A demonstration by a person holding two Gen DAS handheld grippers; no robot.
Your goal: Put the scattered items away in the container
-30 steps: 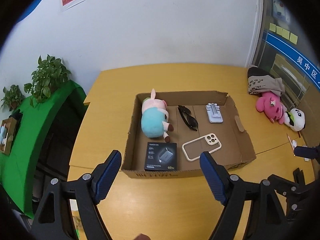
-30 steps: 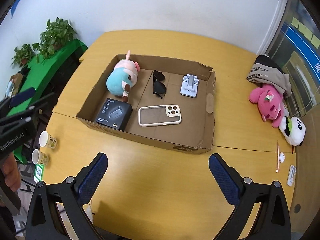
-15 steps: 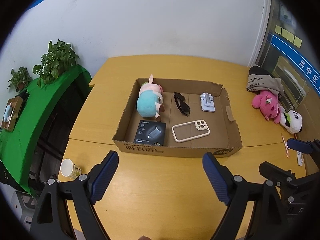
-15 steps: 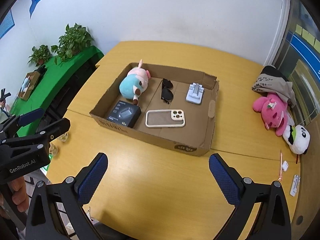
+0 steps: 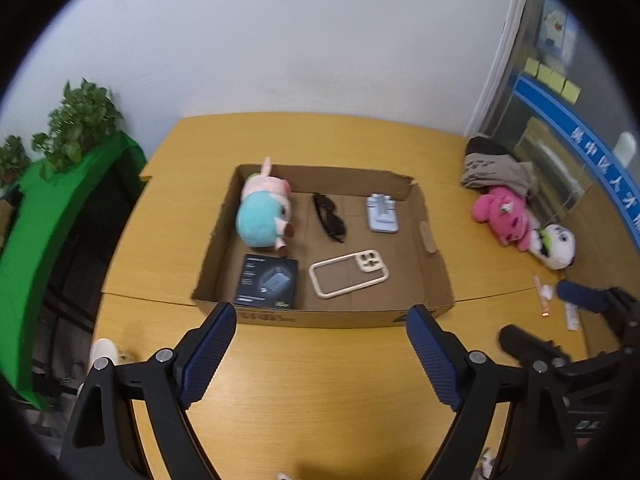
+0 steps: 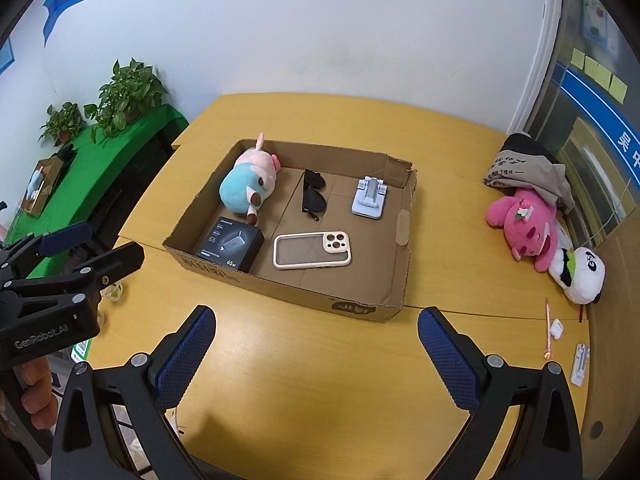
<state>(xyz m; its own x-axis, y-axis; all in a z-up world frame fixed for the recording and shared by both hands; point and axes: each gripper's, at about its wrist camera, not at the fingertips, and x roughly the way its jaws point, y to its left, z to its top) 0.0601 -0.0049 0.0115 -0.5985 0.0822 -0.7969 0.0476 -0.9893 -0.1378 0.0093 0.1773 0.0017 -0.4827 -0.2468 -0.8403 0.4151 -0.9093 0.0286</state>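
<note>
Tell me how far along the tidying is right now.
Done: plush pig, sunglasses, phone stand, charger box and phone case lie in the cardboard box. In hand: nothing; left gripper and right gripper open. Left: possibly small bits at the table's right.

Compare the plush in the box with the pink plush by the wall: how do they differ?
The box plush is teal and pale pink; the pink plush is hot pink. The first lies inside the cardboard box, the second outside on the table, touching a panda plush. Both are soft toys lying down.
</note>
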